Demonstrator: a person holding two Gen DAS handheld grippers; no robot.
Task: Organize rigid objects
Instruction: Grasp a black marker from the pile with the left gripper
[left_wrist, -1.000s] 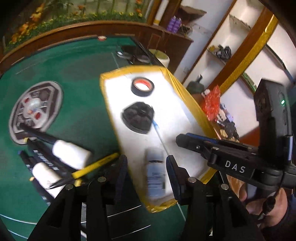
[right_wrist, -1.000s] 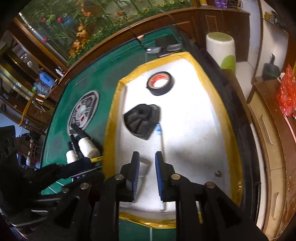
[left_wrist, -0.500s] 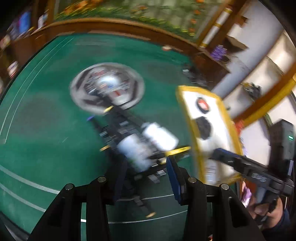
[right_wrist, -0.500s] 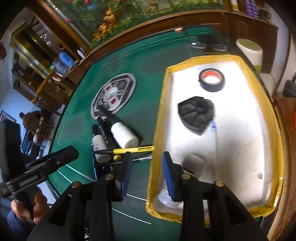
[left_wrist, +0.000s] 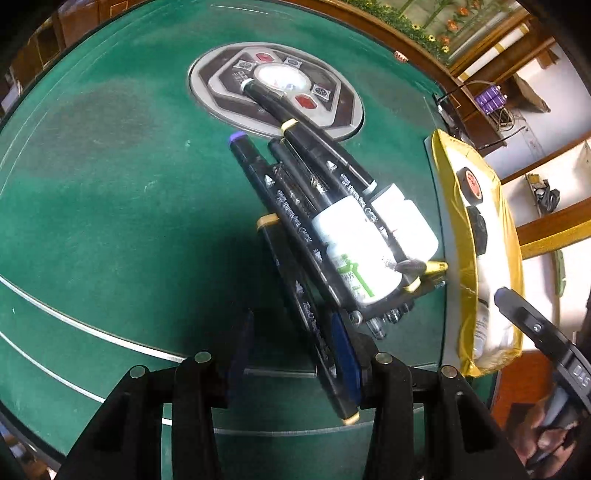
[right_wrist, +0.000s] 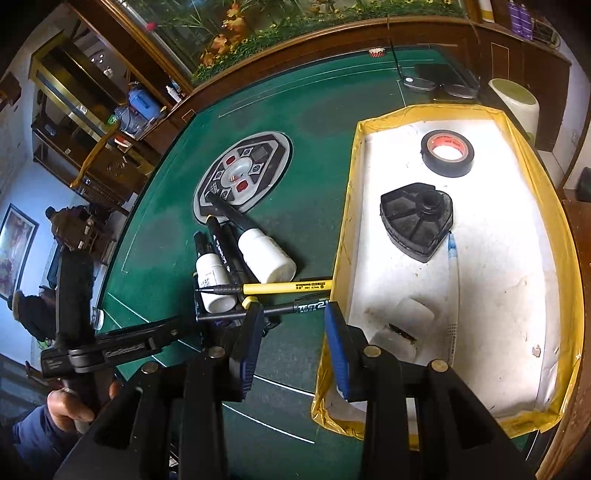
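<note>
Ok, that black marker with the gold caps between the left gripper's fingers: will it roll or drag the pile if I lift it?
The gold-capped marker looks stiff and light, so it should lift as one rigid piece. Its far end lies tight against the other markers and a white bottle, so lifting may nudge them. The bottle lies on its side and may roll.

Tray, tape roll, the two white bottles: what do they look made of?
Tray: seemingly white foam with a pitted, stained floor; its rim is wrapped in glossy, wrinkled yellow tape.
Tape roll: black, smooth, slightly shiny, probably vinyl electrical tape on an orange printed core.
White bottles: opaque, smooth with soft highlights, likely plastic; one carries a printed label.
</note>
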